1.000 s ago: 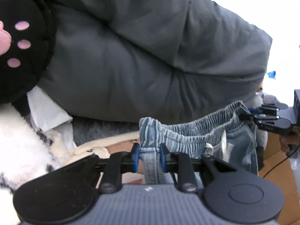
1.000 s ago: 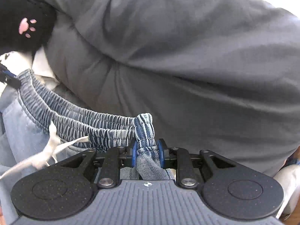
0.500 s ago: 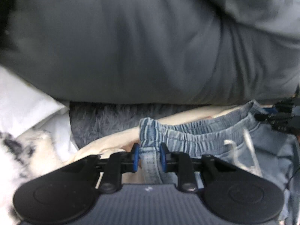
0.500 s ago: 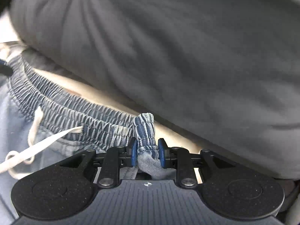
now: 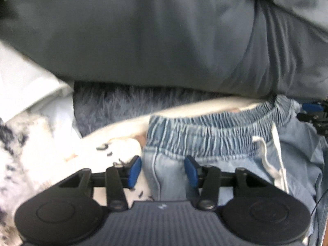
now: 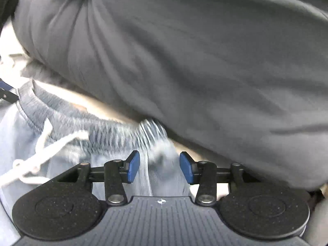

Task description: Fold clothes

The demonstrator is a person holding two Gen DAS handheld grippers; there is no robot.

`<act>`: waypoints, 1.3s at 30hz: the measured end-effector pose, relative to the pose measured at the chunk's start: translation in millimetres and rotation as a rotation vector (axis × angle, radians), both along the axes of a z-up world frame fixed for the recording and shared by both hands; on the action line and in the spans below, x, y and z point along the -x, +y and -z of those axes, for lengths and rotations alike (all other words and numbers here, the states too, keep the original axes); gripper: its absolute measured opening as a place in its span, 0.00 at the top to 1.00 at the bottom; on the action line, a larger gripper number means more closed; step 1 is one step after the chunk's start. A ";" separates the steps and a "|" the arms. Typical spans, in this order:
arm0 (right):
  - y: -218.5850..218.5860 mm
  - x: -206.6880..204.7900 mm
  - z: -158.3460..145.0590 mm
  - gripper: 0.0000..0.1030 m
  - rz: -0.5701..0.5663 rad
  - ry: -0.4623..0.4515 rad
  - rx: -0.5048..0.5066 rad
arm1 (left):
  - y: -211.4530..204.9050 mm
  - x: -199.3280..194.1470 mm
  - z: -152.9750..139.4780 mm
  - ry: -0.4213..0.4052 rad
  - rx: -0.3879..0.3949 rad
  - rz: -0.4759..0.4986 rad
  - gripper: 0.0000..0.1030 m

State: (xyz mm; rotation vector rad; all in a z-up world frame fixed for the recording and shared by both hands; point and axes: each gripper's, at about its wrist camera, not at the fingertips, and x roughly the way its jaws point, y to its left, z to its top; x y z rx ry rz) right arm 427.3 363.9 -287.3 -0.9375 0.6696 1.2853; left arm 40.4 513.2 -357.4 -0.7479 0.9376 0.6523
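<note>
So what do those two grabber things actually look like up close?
Each gripper, left and right, has two thin black metal fingers tipped with blue pads, joined by silver pivot screws. Behind them sits a ribbed dark grey body between two round black discs, with a small white mark at its centre.

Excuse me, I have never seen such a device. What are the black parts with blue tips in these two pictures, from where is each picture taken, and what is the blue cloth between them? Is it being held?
A person holds a hand tool in each hand, and each tool carries its own camera looking along its two fingers. One picture comes from the left gripper, the other from the right gripper. The blue tips are rubber pads.

The cloth is a pair of light denim shorts with an elastic waistband and a white drawstring, lying on a cream cover in front of a big grey cushion.

Both grippers' jaws have just been opening. The waistband corners lie between the pads, but the pads no longer press them, so the shorts are released.
</note>
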 end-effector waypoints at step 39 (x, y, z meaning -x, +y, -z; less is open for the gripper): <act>26.8 -51.7 65.5 0.79 0.311 0.029 0.065 | 27.1 -6.0 3.9 -0.017 -0.049 -0.087 0.92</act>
